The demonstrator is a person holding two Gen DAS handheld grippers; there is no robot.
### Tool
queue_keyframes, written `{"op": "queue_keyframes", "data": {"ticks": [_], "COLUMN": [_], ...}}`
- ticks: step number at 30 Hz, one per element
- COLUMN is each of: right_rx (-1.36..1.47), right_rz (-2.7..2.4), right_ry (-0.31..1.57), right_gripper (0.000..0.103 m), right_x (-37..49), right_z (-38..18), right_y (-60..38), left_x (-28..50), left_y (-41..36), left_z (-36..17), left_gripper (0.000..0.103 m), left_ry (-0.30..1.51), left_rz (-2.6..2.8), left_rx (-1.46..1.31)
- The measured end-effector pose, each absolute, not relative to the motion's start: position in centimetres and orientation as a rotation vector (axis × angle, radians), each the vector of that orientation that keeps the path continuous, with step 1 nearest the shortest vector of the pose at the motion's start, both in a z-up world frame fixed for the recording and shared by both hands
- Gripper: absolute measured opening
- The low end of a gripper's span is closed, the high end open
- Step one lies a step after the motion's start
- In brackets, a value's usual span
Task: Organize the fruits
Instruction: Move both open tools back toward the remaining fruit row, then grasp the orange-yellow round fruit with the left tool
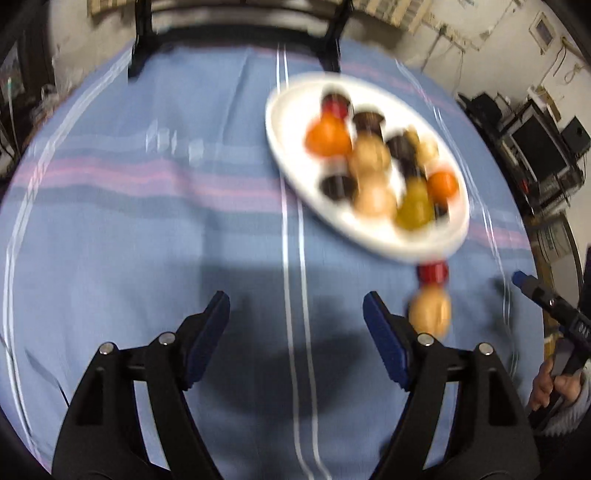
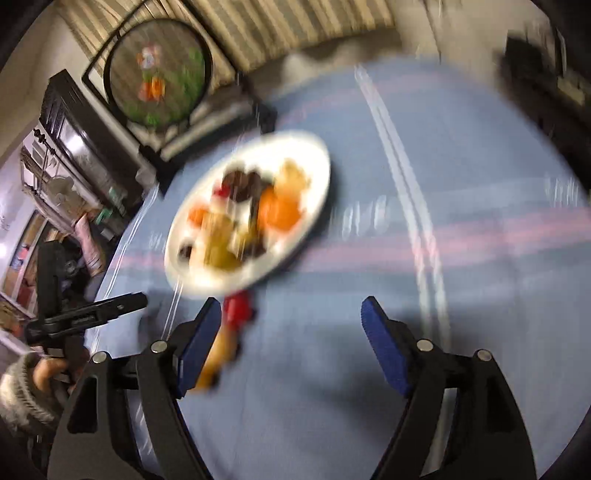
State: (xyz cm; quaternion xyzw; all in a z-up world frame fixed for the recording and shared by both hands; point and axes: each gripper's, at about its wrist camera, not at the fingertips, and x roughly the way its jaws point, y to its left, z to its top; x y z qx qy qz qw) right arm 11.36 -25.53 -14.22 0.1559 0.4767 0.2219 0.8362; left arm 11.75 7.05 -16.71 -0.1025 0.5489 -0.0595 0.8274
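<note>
A white plate [image 1: 288, 99] on the blue striped cloth holds several blurred fruits: an orange one [image 1: 327, 138], tan ones [image 1: 369, 155], a yellow-green one [image 1: 415, 206] and dark ones. A red fruit [image 1: 433, 275] and a tan fruit [image 1: 430, 310] lie on the cloth just off the plate's near rim. My left gripper [image 1: 295, 299] hangs open over bare cloth, left of those two. My right gripper [image 2: 291, 302] is open too. The tan fruit [image 2: 218, 354] lies close inside its left finger, with the red fruit [image 2: 238, 308] and the plate [image 2: 314, 147] beyond.
The round table's edge curves close on the right in the left wrist view, where a hand [image 1: 546, 384] holds the other gripper. A dark chair [image 1: 236, 22] stands at the far side. A round framed picture [image 2: 159, 70] on a stand sits behind the plate.
</note>
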Motion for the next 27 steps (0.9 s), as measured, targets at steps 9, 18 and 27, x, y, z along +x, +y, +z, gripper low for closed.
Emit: {"op": "queue_keyframes", "data": {"ticks": [9,18,27], "right_rx": [0.26,0.245,0.243], "right_rz": [0.473,0.444,0.361], "right_ry": [0.935,0.93,0.955], "right_gripper": [0.094,0.094,0.094], "right_x": [8.1,7.0,5.8], "right_z": [-10.5,-9.8,-10.0], "right_y": [-25.7,-26.2,-28.2], "left_x": [7.0,7.4,8.8], "left_y": [3.0,0.0,-3.2], "left_z": [-16.6,-16.4,-17.0], "left_gripper": [0.079,0.079,0.079], "left_ry": [1.192,1.167,1.164], "left_rz": [-0.225,-0.294,-0.386], "left_rx": [-0.06,0.024,0.028]}}
